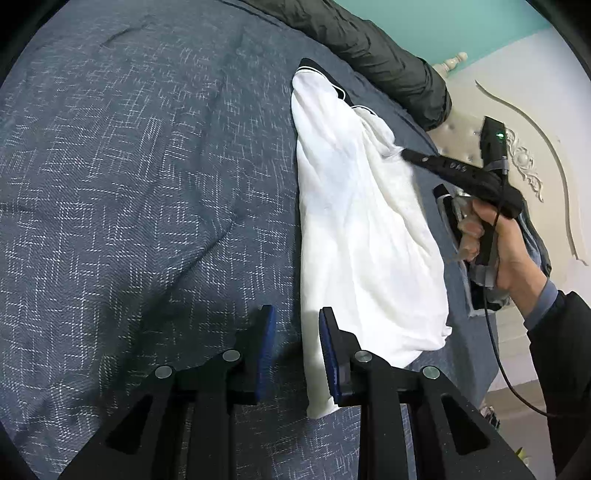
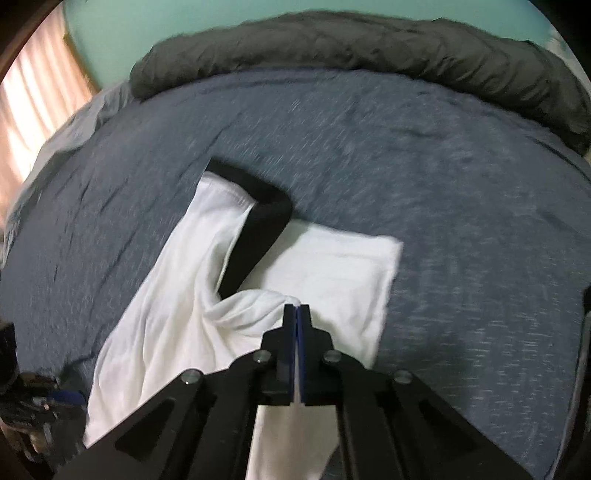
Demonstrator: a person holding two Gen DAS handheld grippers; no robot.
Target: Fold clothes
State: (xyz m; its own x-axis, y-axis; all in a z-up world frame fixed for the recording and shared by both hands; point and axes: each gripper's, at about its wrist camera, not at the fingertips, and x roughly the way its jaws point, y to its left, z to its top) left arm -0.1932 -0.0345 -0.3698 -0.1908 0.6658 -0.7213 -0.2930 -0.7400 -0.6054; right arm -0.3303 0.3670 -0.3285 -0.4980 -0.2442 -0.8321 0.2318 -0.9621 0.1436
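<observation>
Lying lengthwise on a blue-grey bedspread with a fine white woven fleck (image 1: 147, 184) is a white, thin-fabric garment with a dark navy band at its collar end (image 1: 362, 229), partly folded and rumpled, its long body running from the far collar end towards the near edge of the bed. In the right wrist view the right gripper (image 2: 296, 308), black with blue pads, has its jaws pressed together on a bunched fold of that white cloth, lifted into a small peak just at the fingertips; the dark band (image 2: 258, 229) bends in an L shape beyond it, and a flat rectangular flap of the garment lies to the right. The same gripper shows in the left wrist view as a slim black tool meeting the cloth near its far right edge, held by a person's hand (image 1: 491, 240) in a dark sleeve with a grey-blue cuff, a black cable trailing down from it. The left gripper (image 1: 297, 314) hangs just above the near end of the garment with its jaws apart and nothing between them, one blue pad (image 1: 327, 343) over the white edge and the other over bare bedspread. A dark grey-green quilted duvet roll (image 2: 351, 48) lies along the far side of the bed against a turquoise wall (image 1: 461, 22), and a cream headboard with carved scrollwork (image 1: 532, 158) stands at the right.
</observation>
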